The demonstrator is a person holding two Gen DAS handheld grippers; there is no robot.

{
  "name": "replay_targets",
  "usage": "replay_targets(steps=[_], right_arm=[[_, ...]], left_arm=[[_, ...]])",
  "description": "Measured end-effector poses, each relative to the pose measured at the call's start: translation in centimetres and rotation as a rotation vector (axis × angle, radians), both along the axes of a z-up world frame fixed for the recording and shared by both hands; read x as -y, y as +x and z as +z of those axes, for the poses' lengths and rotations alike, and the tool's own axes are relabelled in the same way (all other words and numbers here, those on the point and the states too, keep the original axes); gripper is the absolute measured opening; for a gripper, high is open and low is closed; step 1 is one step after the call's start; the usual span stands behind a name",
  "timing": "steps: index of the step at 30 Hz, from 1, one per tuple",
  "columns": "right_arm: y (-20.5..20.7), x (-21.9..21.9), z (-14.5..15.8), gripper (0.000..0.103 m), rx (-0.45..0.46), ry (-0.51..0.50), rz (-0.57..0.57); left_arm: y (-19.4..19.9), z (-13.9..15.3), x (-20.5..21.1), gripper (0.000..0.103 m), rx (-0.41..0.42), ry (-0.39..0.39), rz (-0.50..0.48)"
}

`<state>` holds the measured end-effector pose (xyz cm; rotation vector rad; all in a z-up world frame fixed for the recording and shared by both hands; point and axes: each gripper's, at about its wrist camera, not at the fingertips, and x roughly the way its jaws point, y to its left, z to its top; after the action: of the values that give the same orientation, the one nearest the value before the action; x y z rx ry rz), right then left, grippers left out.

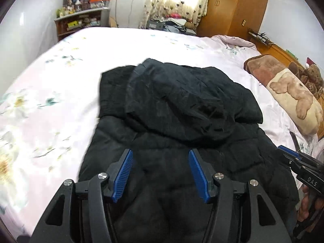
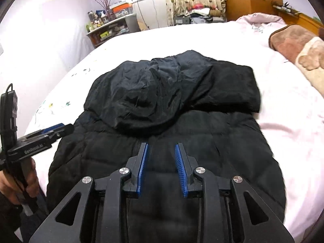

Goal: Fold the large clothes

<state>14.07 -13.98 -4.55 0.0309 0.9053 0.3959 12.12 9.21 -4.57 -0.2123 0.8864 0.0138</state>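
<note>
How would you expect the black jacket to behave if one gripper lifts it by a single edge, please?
The jacket looks quilted and puffy, so it would likely drape and sag rather than hold its shape. Its crinkled hood looks thin and smooth, perhaps slippery between the pads. It covers much of the bed, so one grip would probably leave most trailing.

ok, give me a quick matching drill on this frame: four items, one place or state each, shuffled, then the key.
Items
1. black coat
2. hood
3. teddy bear pillow
4. left tool

Place or state
A. open, over the near part of the coat, gripping nothing
B. flipped down onto the coat's body
C. at the right side of the bed, off the coat
D. spread across the middle of the bed

Pairs: 1-D, 2-B, 3-C, 4-A
</note>
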Motion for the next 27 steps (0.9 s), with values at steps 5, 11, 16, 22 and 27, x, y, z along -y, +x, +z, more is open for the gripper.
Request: replay_targets(steps=[5, 11, 16, 22, 27], right_arm=[[-4.2, 0.6, 2.0, 0.029, 0.035, -0.016, -0.002], [-7.8, -0.1, 2.6, 0.042, 0.074, -0.040, 0.022], [-9.7, 0.1, 2.7, 0.043, 0.073, -0.036, 0.030], [-10.9, 0.2, 2.9, 0.043, 0.083, -0.032, 0.032], [-11.2, 0.5, 3.0, 0.043, 0.090, -0.033, 0.030]], left_arm=[[-4.5, 2.6, 1.1, 0.060, 0.039, 0.027, -0.005], [-8.9, 4.1, 1.8, 0.060, 0.054, 0.028, -0.030], [-10.9, 5.0, 2.2, 0.060, 0.066, 0.050, -0.038], [-12.1, 5.1, 2.2, 0.060, 0.071, 0.056, -0.026], [-12.3, 4.7, 2.3, 0.060, 0.060, 0.058, -0.023]])
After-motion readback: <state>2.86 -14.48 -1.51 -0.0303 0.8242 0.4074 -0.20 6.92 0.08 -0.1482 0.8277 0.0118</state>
